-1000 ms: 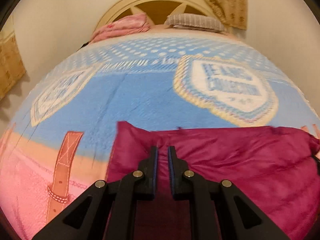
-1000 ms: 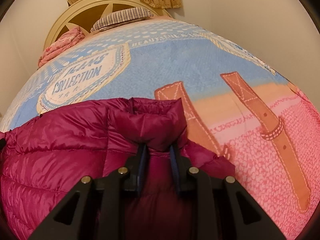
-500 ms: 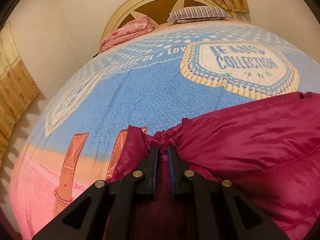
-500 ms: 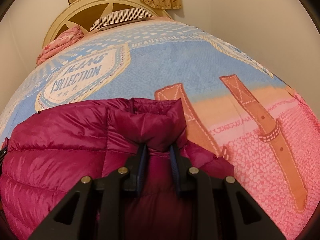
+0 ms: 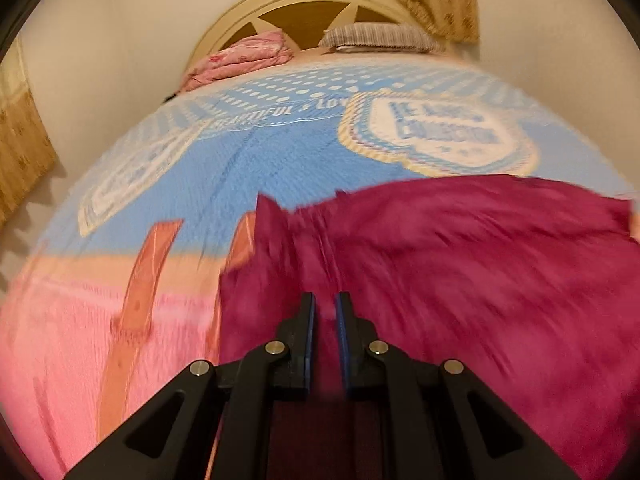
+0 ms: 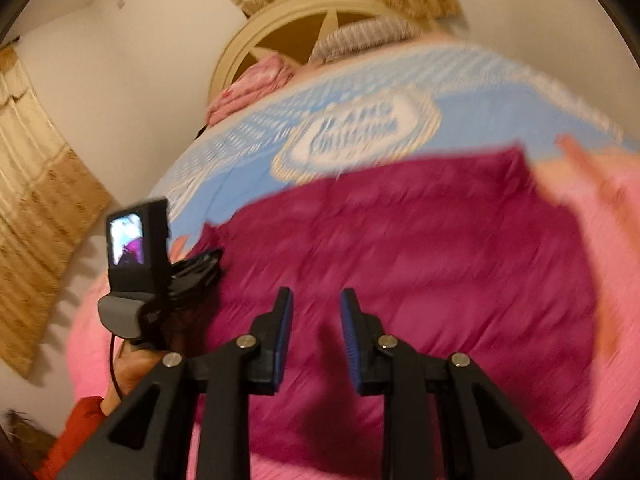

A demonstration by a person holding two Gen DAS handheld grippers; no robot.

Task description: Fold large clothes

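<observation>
Bed (image 5: 240,168) | jacket (image 5: 460,264) under both jaws | left nipping fabric | right parted, seemingly empty

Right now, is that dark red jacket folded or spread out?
Spread: the jacket lies as one broad sheet across the bed cover; blur hides any folds.

Left wrist: left gripper (image 5: 325,308) pinched on magenta jacket (image 5: 460,272)

Jacket lies on blue-and-pink bedspread (image 5: 248,176); pink bundle (image 5: 244,58), striped pillow (image 5: 376,38) by headboard (image 5: 304,4). Blurry.
</observation>
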